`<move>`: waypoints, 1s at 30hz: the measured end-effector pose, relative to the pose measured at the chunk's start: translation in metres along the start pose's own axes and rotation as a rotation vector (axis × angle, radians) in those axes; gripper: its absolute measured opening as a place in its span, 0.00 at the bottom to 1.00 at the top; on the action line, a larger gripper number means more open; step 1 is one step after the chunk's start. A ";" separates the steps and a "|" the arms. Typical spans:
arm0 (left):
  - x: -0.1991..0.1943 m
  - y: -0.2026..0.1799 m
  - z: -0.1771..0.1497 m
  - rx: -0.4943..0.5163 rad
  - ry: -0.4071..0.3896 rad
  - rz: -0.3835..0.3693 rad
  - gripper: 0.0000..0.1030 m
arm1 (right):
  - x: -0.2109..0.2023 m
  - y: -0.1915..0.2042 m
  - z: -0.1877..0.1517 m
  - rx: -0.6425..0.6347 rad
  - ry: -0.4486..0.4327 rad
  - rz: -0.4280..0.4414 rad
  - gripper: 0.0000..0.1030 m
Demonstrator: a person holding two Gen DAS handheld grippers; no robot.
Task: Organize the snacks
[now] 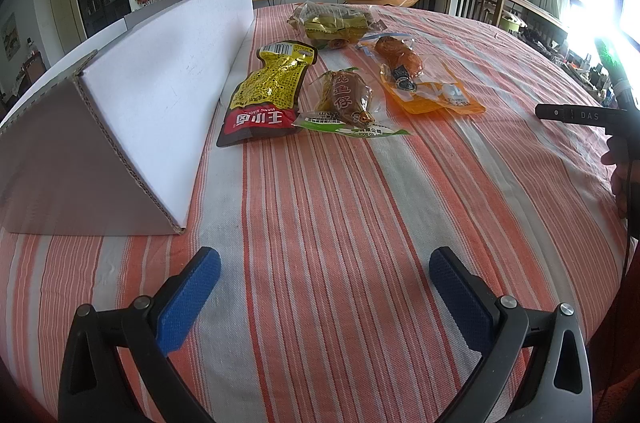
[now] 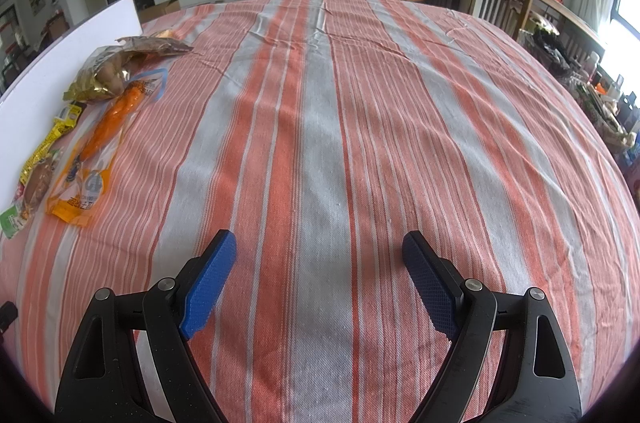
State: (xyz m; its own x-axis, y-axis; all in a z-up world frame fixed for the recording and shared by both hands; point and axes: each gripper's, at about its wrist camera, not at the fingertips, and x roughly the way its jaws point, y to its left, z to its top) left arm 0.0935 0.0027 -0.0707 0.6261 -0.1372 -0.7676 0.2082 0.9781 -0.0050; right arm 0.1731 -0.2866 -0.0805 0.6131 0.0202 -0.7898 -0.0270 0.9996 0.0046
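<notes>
Several snack packets lie on the striped tablecloth (image 1: pixel 340 203). In the left wrist view a yellow and red packet (image 1: pixel 264 91) rests beside a white cardboard box (image 1: pixel 160 87). Right of it lie a clear packet with a brown snack (image 1: pixel 346 99), an orange packet (image 1: pixel 416 75) and, farther back, a clear bag of gold wrapped snacks (image 1: pixel 334 23). My left gripper (image 1: pixel 324 263) hovers open over bare cloth, well short of the packets. In the right wrist view the orange packet (image 2: pixel 96 151) and gold bag (image 2: pixel 104 75) sit far left. My right gripper (image 2: pixel 318 247) is open over bare cloth.
The box stands along the table's left side with its open top tilted away. A black part of the other hand-held gripper (image 1: pixel 576 113) and a hand (image 1: pixel 622 179) show at the right edge of the left wrist view. Chairs and room furniture lie beyond the table.
</notes>
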 end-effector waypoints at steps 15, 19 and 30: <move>0.000 0.000 0.000 0.003 -0.001 -0.002 1.00 | 0.004 0.001 0.003 -0.005 0.014 0.010 0.91; 0.000 -0.001 0.000 0.003 -0.001 -0.002 1.00 | 0.006 0.004 0.010 0.022 0.055 0.016 0.90; -0.001 0.000 0.000 0.005 -0.002 -0.003 1.00 | 0.020 0.108 0.092 0.037 0.083 0.277 0.89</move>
State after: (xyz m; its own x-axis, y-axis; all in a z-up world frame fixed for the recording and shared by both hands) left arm 0.0930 0.0024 -0.0696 0.6271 -0.1406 -0.7662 0.2138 0.9769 -0.0043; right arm 0.2547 -0.1765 -0.0395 0.5200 0.2925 -0.8025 -0.1546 0.9563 0.2484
